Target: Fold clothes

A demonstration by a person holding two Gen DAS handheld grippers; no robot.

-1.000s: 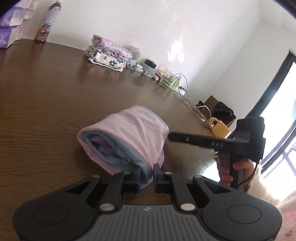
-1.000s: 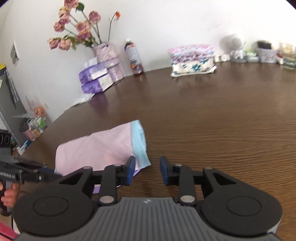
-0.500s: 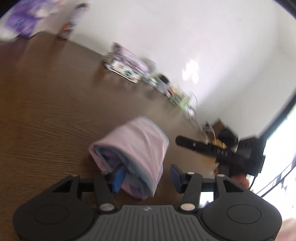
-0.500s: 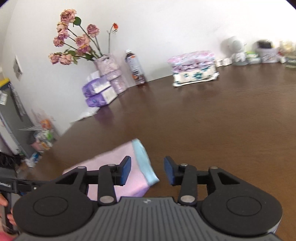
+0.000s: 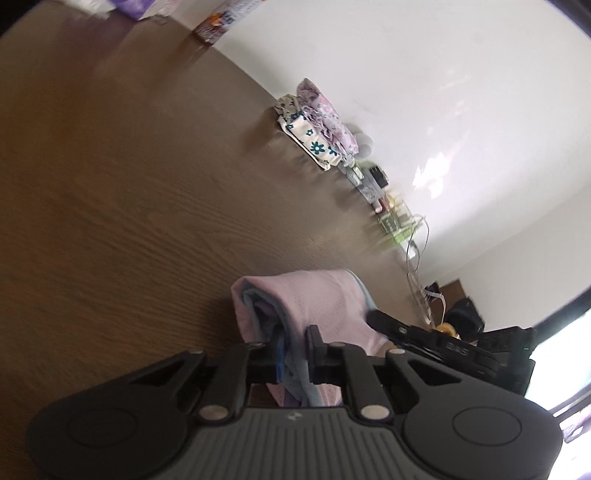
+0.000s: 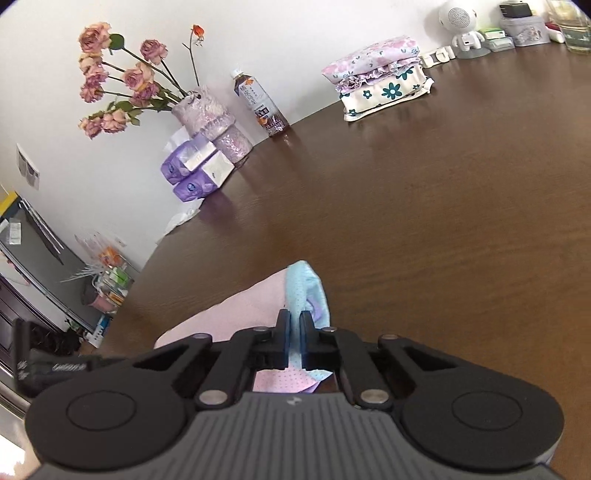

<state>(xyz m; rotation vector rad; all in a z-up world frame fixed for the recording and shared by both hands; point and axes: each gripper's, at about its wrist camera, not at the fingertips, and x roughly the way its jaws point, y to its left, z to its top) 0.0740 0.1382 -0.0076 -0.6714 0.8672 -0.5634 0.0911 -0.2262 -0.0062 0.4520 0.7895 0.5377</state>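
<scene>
The left gripper (image 5: 295,347) is closed on the near end of a folded pink garment (image 5: 317,302), whose layered edge of pink and pale blue cloth is pinched between the two fingers. The garment is seen lying on the brown wooden table (image 5: 129,184), at about 12 o'clock from this gripper. At 3 o'clock, the other black gripper is seen reaching in to the garment's far end; this view is blurred, so its contact cannot be confirmed here.

In the right wrist view, the right gripper (image 6: 294,332) is clamped on the light blue hem (image 6: 304,288) of the same garment (image 6: 236,314), and the hem is bunched upward above the fingertips. The pink body of the garment is spread toward 9 o'clock, where part of the other gripper is visible at the frame's edge.

Farther out on the table (image 6: 424,206), a stack of folded floral cloths (image 6: 380,79) is set at about 1 o'clock, near the wall. A drink bottle (image 6: 260,105) is stood at 12 o'clock, and a vase of dried roses (image 6: 207,110) is placed at 11 o'clock, with purple tissue packs (image 6: 195,170) just beside it. A small white figure (image 6: 463,27) and some small containers are lined along the wall at 2 o'clock.
</scene>
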